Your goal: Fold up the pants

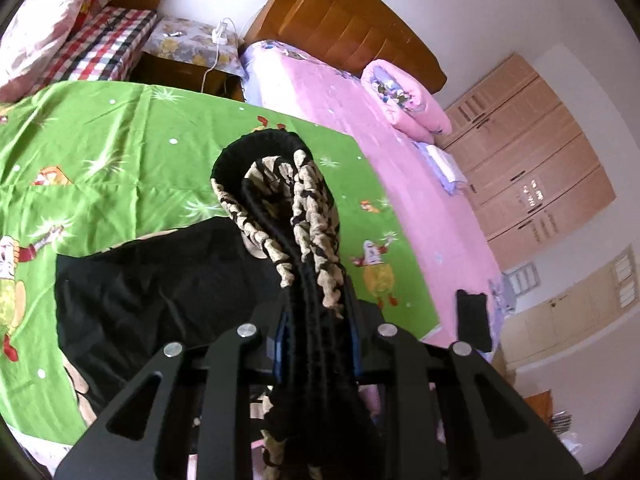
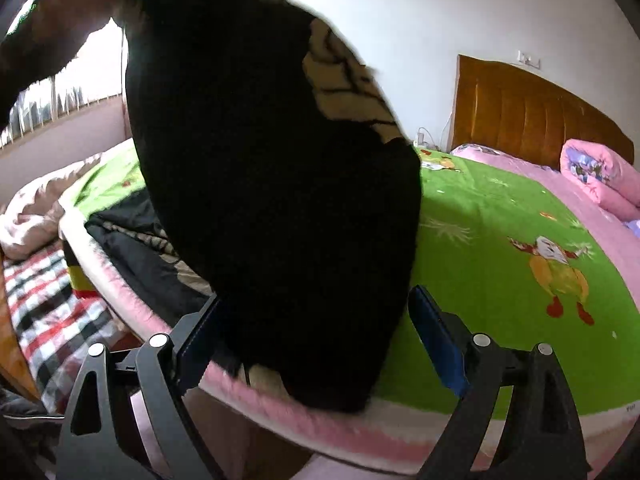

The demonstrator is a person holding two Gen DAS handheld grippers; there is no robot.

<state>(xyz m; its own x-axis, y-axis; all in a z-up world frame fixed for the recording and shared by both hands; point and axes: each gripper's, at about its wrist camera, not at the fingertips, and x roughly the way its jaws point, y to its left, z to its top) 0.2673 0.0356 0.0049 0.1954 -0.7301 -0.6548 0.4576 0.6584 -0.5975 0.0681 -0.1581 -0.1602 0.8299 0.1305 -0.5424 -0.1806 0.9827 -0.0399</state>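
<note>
From the left wrist, our left gripper (image 1: 316, 320) is clamped on the gathered waistband of the black pants with beige lining (image 1: 280, 200), lifted over the green cartoon-print bedsheet (image 1: 120, 140). From the right wrist, our right gripper (image 2: 316, 344) gapes wide, fabric hanging loose between; next, we judge, it must pinch that edge. No readable writing.

Both views are lit by soft, bright daylight. In the right wrist view the light is admitted through a blown-out white window (image 2: 100, 68) at upper left, against which the hanging black fabric pants (image 2: 272, 184) are reduced to a detailless, motion-blurred silhouette. Straight lines are bowed by fisheye distortion and the corners are darkly vignetted. The left wrist view is rendered sharper, with weak shadows.
</note>
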